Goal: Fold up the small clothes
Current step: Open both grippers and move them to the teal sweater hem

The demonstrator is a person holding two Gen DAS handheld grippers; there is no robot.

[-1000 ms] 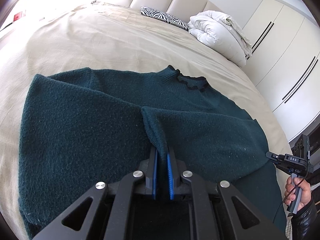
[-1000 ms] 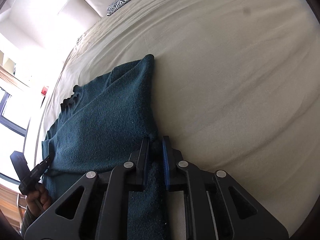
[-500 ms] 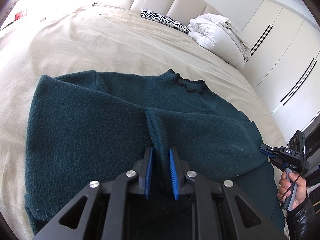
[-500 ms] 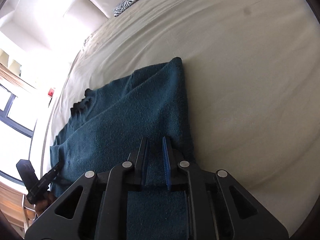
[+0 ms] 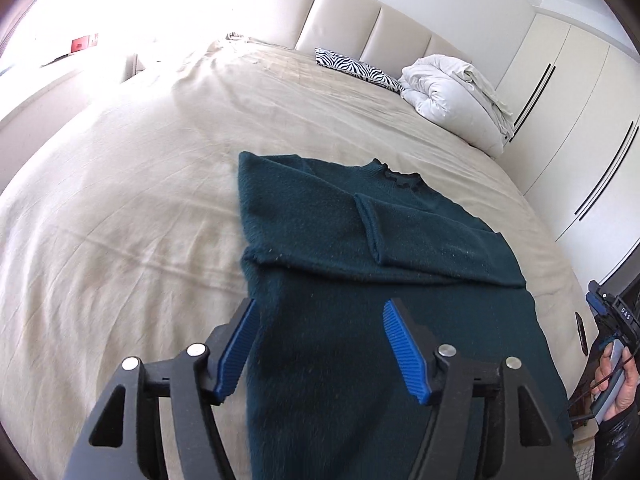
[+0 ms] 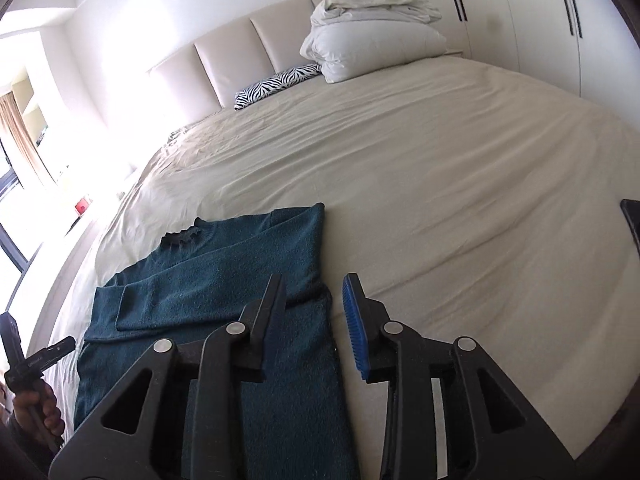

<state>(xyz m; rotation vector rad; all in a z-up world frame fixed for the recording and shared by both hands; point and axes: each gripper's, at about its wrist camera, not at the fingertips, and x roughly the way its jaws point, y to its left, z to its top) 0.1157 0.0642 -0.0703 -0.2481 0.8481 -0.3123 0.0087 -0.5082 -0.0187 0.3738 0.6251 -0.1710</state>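
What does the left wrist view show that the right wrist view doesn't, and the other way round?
Left wrist only: the left gripper, jaws apart with nothing gripped, above the sweater's lower half, and the hand holding the other gripper at the right edge.

Right wrist only: the right gripper, jaws apart, over the sweater's right edge, and a window at left.

Both: the sweater with sleeves folded across its chest, the bed, zebra pillow, white duvet, wardrobe.

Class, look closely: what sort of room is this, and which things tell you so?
Most likely a bedroom: a large bed with a padded headboard, a folded duvet and fitted wardrobes.
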